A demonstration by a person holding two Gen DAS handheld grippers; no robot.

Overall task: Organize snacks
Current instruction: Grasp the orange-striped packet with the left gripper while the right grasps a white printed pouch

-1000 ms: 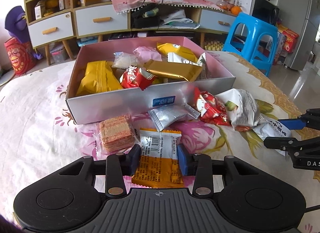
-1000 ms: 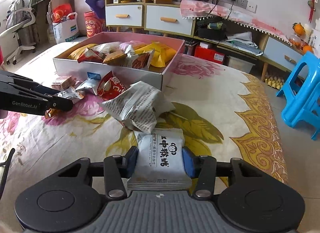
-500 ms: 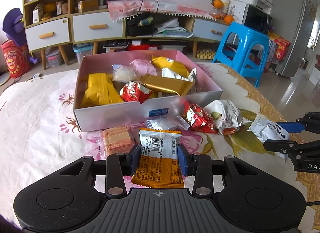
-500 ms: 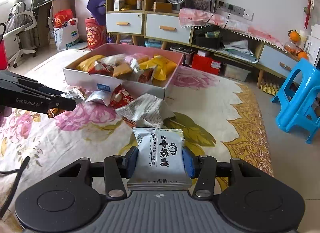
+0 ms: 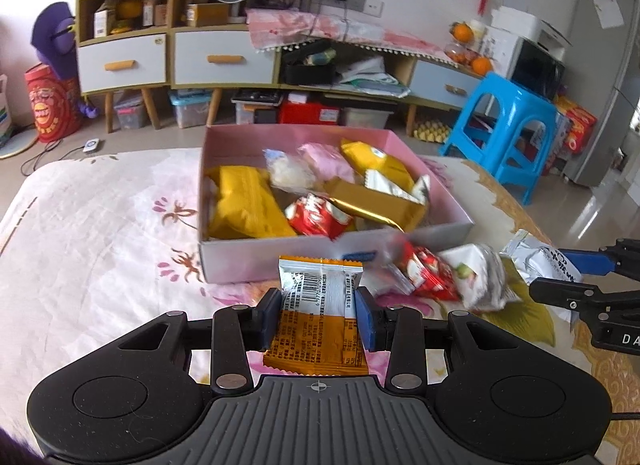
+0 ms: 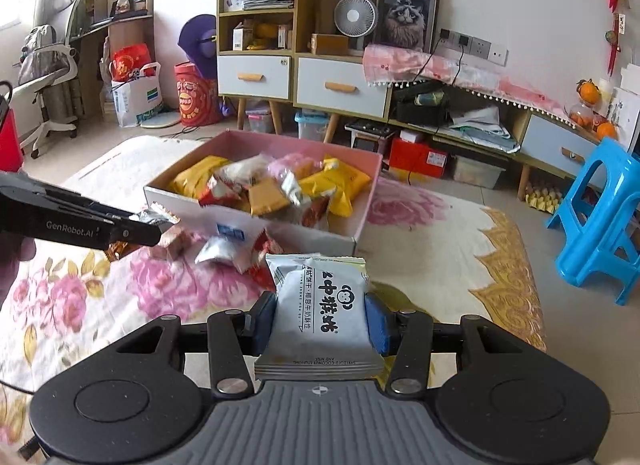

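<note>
Left tool [image 5: 318,319] pinching orange-and-silver packet [image 5: 318,321] across its width, blue pads pressed on both side edges, barcode face up, sealed end sticking out ahead of the tips. Right tool [image 6: 320,319] pinching white packet [image 6: 322,305] with black characters the same way, puffed body bulging above the pads. Both packets clear of the flowered tabletop [image 5: 100,245]. Pink box [image 5: 440,189] straight ahead of the left tool, ahead and slightly left of the right tool, already part-filled: yellow bags, red wrapper, gold bar, pink and clear pouches. Near wall of box between tools and contents. Loose snacks [image 5: 452,273] on tabletop just before that wall, right of the left tool: red wrapper, white crumpled bags, silver pouch. Step in hand, by judgement: carry both packets over the near wall and drop inside. To do well: keep pinch firm, slick film likely to slide; lift high enough for the hanging ends to pass the rim; aim left packet at the gap near the front-left corner beside the yellow bag, right packet toward the right end; stagger the tools so they do not collide over the box; release low, so nothing bounces out.
</note>
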